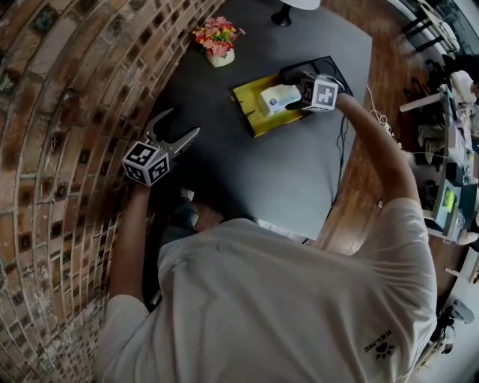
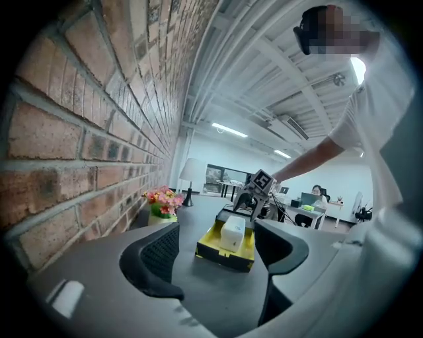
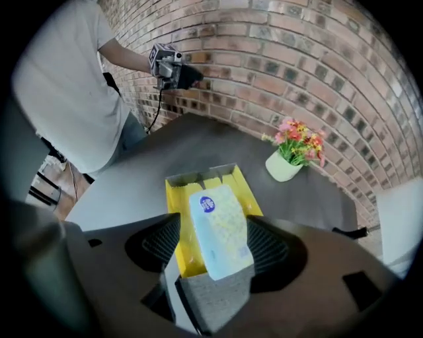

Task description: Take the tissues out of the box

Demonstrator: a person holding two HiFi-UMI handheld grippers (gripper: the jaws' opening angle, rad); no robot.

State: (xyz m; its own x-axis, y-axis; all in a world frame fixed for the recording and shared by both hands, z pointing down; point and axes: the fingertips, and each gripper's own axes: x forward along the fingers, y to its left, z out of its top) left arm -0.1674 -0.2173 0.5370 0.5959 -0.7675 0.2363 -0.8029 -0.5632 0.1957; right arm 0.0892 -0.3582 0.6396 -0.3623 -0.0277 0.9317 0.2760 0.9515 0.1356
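A white tissue pack [image 1: 274, 99] with a blue round mark stands tilted in an open yellow box [image 1: 253, 114] on the dark grey table [image 1: 288, 176]. My right gripper [image 1: 296, 98] reaches over the box. In the right gripper view the tissue pack [image 3: 221, 228] lies between the open jaws of the right gripper [image 3: 213, 221], with a thin gap at the left pad. The left gripper [image 1: 183, 122] hangs open and empty by the brick wall, well left of the box. From the left gripper [image 2: 217, 226] I see the pack [image 2: 232, 234] and the yellow box [image 2: 225, 259] ahead.
A pot of pink and orange flowers [image 1: 217, 41] stands beyond the box near the wall. A black flat item [image 1: 318, 67] with a cable lies behind the box. A lamp base [image 1: 283, 15] is at the far edge. Brick wall [image 1: 52, 112] bounds the left side.
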